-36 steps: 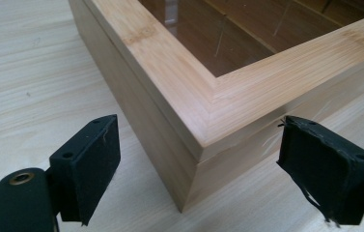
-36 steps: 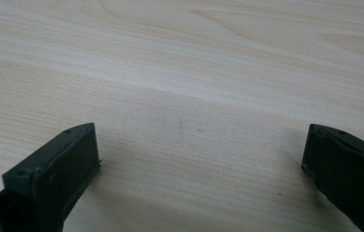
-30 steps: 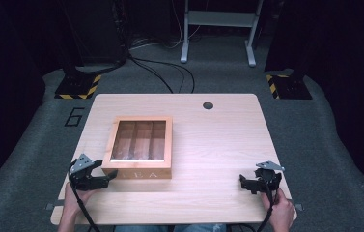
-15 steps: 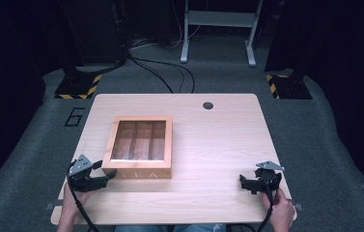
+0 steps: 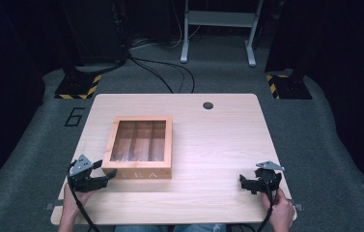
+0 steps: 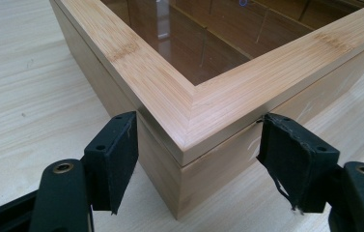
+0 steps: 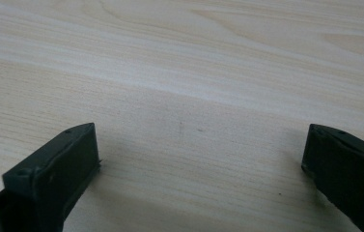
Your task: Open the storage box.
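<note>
We note the wooden tea box (image 5: 141, 146) lying on the left half of the table (image 5: 218, 145), its glass lid down and three long compartments visible through the pane. Taking the table's centre as the dial, the box sits at about 9 o'clock, and the small round hole (image 5: 208, 105) in the tabletop at about 12 o'clock.

From the high view, we see the left gripper (image 5: 103, 173) at the box's near left corner, roughly 7 o'clock of the box, with the person's left hand (image 5: 73, 205) behind it. The right gripper (image 5: 244, 182) rests at about 4 o'clock of the table, well apart from the box, held by the right hand (image 5: 281, 212).

The left gripper view gives what the high view cannot resolve: the box corner (image 6: 182, 150) stands between the two black pads (image 6: 114, 154), one on each side face, and the seam between lid and body runs just above them. The jaws have just been closing around this corner and are about half wide. The right-hand pad touches the box face; on the other side we cannot tell whether the pad touches.

The right gripper view shows bare wood grain (image 7: 179, 96) between wide-open jaws, with nothing held.
</note>
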A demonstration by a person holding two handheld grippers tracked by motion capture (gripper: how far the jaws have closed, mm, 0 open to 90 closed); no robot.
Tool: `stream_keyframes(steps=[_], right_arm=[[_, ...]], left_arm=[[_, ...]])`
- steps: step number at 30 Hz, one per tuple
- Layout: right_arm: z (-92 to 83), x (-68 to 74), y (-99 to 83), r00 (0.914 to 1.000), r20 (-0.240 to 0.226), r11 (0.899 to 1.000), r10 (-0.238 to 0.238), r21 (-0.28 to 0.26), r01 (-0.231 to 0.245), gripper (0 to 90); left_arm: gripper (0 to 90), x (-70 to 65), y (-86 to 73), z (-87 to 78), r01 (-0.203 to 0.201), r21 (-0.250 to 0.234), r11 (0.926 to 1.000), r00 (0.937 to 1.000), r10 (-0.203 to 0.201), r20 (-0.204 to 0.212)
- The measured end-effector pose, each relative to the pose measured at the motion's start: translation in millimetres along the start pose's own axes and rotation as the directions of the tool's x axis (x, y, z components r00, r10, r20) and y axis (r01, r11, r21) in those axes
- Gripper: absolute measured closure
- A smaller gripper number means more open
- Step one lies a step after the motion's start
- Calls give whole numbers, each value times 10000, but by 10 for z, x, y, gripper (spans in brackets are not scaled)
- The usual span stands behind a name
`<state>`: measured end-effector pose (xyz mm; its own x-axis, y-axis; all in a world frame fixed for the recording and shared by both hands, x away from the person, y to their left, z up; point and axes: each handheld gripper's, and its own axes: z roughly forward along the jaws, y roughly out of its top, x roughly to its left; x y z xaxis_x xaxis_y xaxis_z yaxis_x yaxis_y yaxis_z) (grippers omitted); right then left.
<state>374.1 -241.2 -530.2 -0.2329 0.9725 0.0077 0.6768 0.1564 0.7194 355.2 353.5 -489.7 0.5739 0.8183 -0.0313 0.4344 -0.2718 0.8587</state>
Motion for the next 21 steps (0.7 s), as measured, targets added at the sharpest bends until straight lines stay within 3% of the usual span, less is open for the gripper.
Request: stream_keyframes(steps=[21], right_arm=[[0,0,0,10000,-2,10000,-3,0,3,0]], left_arm=[[264,-27,32,-13,-135,-289,9995,9991,123,-411]])
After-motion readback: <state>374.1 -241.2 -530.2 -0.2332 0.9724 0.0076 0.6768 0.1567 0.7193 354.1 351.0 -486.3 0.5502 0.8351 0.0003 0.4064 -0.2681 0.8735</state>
